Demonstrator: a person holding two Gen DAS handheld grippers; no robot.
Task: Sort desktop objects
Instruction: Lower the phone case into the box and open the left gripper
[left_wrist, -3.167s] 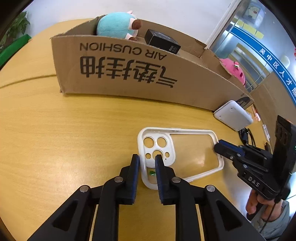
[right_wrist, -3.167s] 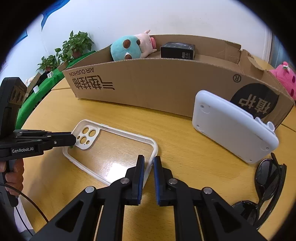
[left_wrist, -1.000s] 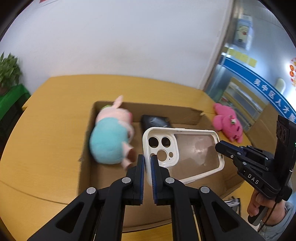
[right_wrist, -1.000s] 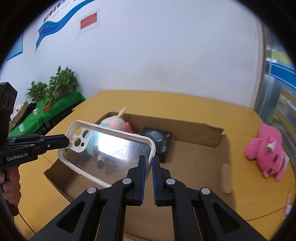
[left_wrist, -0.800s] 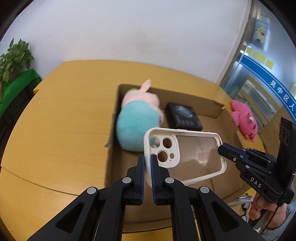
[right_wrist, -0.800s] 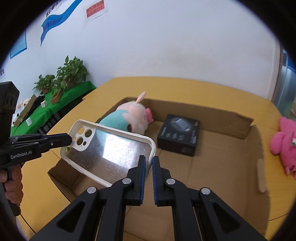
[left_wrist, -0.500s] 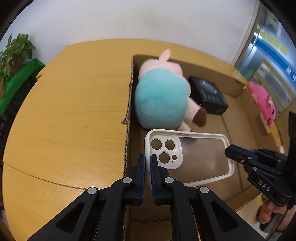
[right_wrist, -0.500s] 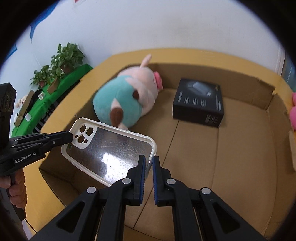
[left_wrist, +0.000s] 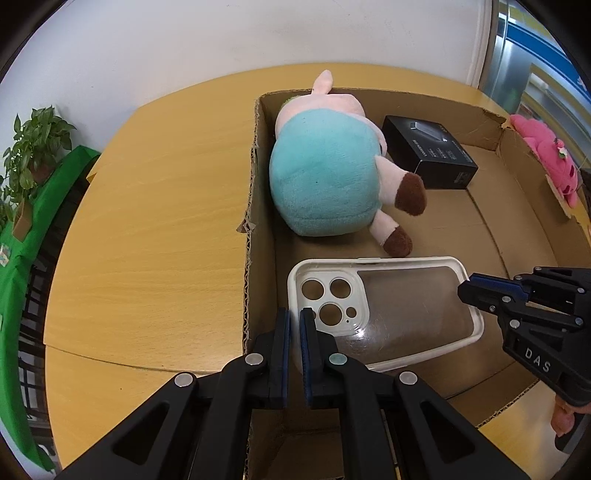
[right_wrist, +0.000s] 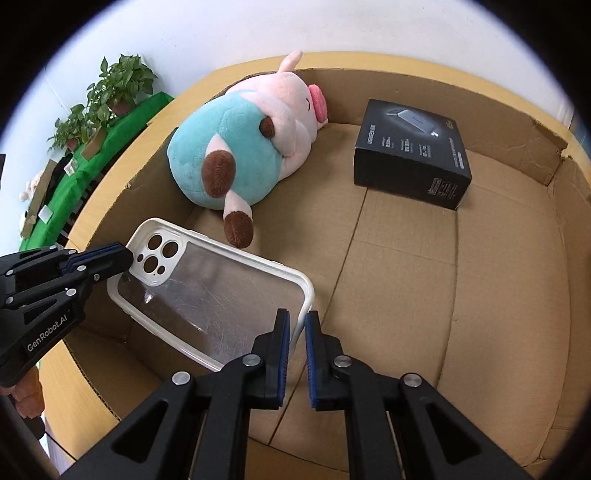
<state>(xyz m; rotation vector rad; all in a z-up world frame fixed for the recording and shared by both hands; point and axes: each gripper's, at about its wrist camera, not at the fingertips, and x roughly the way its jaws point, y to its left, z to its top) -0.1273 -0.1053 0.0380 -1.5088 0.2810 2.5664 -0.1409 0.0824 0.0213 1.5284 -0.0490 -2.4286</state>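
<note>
A white-rimmed clear phone case (left_wrist: 384, 310) hangs between my two grippers, low inside the cardboard box (left_wrist: 251, 206). My left gripper (left_wrist: 294, 325) is shut on its camera-hole end. My right gripper (right_wrist: 295, 328) is shut on the rim of the opposite end (right_wrist: 218, 291). In the right wrist view the left gripper (right_wrist: 125, 260) is at the case's far left corner; in the left wrist view the right gripper (left_wrist: 466, 290) is at the case's right end.
In the box (right_wrist: 498, 280) lie a teal and pink plush pig (left_wrist: 328, 177) (right_wrist: 243, 147) and a black product box (left_wrist: 430, 155) (right_wrist: 410, 151). A pink plush (left_wrist: 546, 155) lies outside the box's right wall. The box stands on a wooden table (left_wrist: 147, 221).
Both grippers have carried the phone case from the table up over the box wall and down into the box, close to its floor beside the plush pig.
</note>
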